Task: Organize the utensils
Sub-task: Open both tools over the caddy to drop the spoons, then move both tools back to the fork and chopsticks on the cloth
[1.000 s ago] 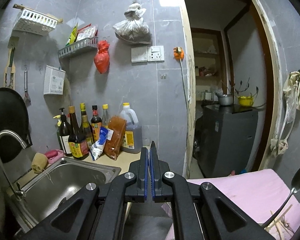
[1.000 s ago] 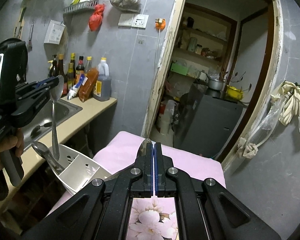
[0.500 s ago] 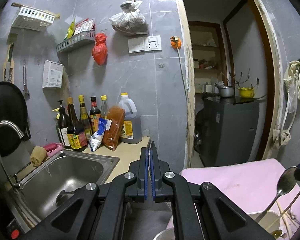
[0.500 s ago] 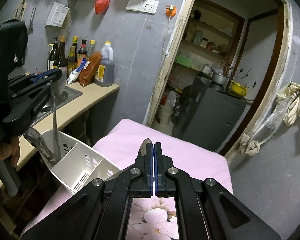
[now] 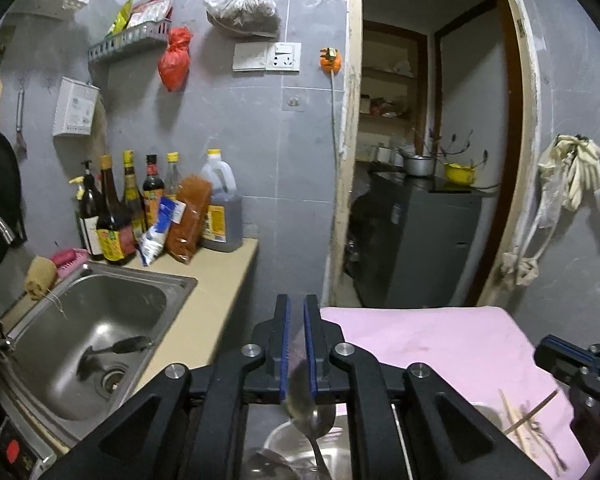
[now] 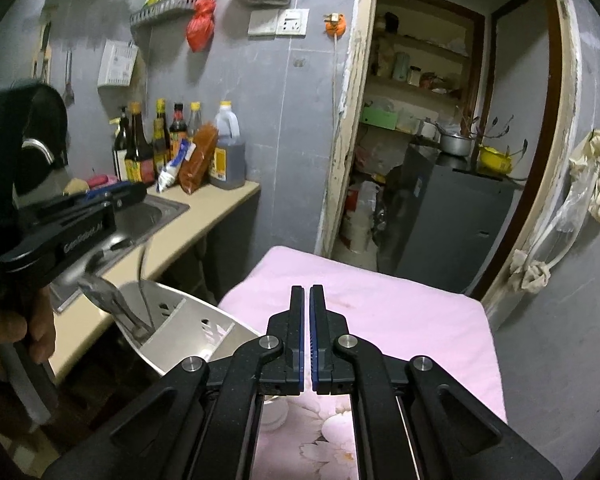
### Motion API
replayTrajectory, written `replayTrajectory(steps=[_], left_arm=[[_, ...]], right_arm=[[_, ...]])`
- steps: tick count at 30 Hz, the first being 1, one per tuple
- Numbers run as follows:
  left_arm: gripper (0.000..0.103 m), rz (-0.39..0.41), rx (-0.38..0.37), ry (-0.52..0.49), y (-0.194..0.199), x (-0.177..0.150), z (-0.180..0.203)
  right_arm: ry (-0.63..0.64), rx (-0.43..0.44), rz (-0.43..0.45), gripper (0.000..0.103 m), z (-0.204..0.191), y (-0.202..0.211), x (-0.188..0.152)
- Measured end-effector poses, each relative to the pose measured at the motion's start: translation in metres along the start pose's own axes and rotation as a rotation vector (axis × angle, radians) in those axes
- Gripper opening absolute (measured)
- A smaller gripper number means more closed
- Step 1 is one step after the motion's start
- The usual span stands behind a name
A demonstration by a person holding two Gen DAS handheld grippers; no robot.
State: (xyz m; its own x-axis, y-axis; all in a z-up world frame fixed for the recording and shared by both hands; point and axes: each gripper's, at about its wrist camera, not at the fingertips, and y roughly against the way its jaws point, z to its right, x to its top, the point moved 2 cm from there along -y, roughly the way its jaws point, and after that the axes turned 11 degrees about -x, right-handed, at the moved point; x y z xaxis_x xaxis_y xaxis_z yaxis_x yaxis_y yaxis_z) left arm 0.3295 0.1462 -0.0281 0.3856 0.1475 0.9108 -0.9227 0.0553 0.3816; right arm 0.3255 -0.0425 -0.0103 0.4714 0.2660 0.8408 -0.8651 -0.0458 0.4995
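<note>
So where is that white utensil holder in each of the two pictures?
Left wrist view: the white utensil holder shows only at the bottom centre, beneath the left gripper, with a spoon standing in it.
Right wrist view: it lies lower left, at the edge of the pink cloth.
Shared landmark: the big oil jug on the counter.

Dim, bluish indoor light, strong fisheye bending and black vignette at the corners, motion blur on the spoon [image 5: 309, 412]
</note>
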Motion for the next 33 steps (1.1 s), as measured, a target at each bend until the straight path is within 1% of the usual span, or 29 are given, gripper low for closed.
replayTrajectory(steps=[1, 3, 5, 7, 9, 10, 11, 12, 13, 16, 18, 19, 20, 21, 22, 24, 26, 27, 29, 31, 33], left_arm=[[0.017, -0.001, -0.019, 0.011, 0.004, 0.001, 0.001], [0.034, 0.005, -0.053, 0.040, 0.013, 0.004, 0.002], [0.043, 0.023, -0.081, 0.067, 0.022, 0.006, 0.003], [0.046, 0.030, -0.087, 0.076, 0.030, 0.008, 0.007], [0.049, 0.040, -0.091, 0.075, 0.040, 0.009, 0.013], [0.050, 0.043, -0.092, 0.075, 0.043, 0.009, 0.015], [0.052, 0.047, -0.099, 0.075, 0.049, 0.009, 0.019], [0.055, 0.050, -0.106, 0.076, 0.053, 0.009, 0.022], [0.057, 0.052, -0.110, 0.077, 0.055, 0.009, 0.024], [0.063, 0.061, -0.133, 0.073, 0.068, 0.009, 0.037], [0.070, 0.065, -0.144, 0.063, 0.077, 0.007, 0.046], [0.073, 0.065, -0.150, 0.059, 0.081, 0.007, 0.050], [0.077, 0.068, -0.157, 0.055, 0.085, 0.008, 0.054], [0.081, 0.073, -0.163, 0.053, 0.089, 0.007, 0.058], [0.084, 0.078, -0.170, 0.051, 0.093, 0.007, 0.061], [0.095, 0.088, -0.186, 0.043, 0.103, 0.007, 0.070], [0.101, 0.099, -0.201, 0.032, 0.111, 0.006, 0.079], [0.102, 0.107, -0.207, 0.023, 0.115, 0.005, 0.084], [0.102, 0.108, -0.214, 0.006, 0.120, 0.003, 0.093], [0.102, 0.099, -0.219, -0.011, 0.123, 0.001, 0.103], [0.102, 0.098, -0.227, -0.017, 0.126, -0.002, 0.110]], right_arm=[[-0.013, 0.002, 0.001, 0.002, 0.002, 0.003, 0.001], [-0.035, 0.005, 0.010, 0.002, 0.008, 0.007, 0.001], [-0.061, 0.004, 0.022, 0.003, 0.016, 0.014, 0.001], [-0.086, 0.002, 0.030, 0.003, 0.025, 0.022, 0.000], [-0.102, -0.001, 0.039, 0.007, 0.033, 0.028, 0.001], [-0.116, -0.004, 0.048, 0.016, 0.038, 0.033, 0.000], [-0.130, -0.009, 0.058, 0.028, 0.044, 0.037, -0.001], [-0.145, -0.012, 0.070, 0.034, 0.049, 0.043, -0.001], [-0.163, -0.014, 0.086, 0.037, 0.055, 0.049, -0.002], [-0.194, -0.039, 0.115, 0.037, 0.070, 0.066, -0.004], [-0.211, -0.055, 0.131, 0.041, 0.079, 0.077, -0.006], [-0.221, -0.065, 0.143, 0.050, 0.085, 0.084, -0.007], [-0.231, -0.071, 0.157, 0.054, 0.091, 0.091, -0.008], [-0.243, -0.078, 0.171, 0.063, 0.097, 0.098, -0.009], [-0.255, -0.086, 0.186, 0.068, 0.104, 0.105, -0.011], [-0.275, -0.097, 0.204, 0.072, 0.117, 0.117, -0.014], [-0.299, -0.114, 0.224, 0.084, 0.132, 0.129, -0.020], [-0.307, -0.123, 0.233, 0.087, 0.138, 0.132, -0.023], [-0.319, -0.140, 0.251, 0.096, 0.148, 0.141, -0.030], [-0.323, -0.158, 0.270, 0.101, 0.156, 0.150, -0.036], [-0.328, -0.173, 0.291, 0.101, 0.163, 0.158, -0.041]])
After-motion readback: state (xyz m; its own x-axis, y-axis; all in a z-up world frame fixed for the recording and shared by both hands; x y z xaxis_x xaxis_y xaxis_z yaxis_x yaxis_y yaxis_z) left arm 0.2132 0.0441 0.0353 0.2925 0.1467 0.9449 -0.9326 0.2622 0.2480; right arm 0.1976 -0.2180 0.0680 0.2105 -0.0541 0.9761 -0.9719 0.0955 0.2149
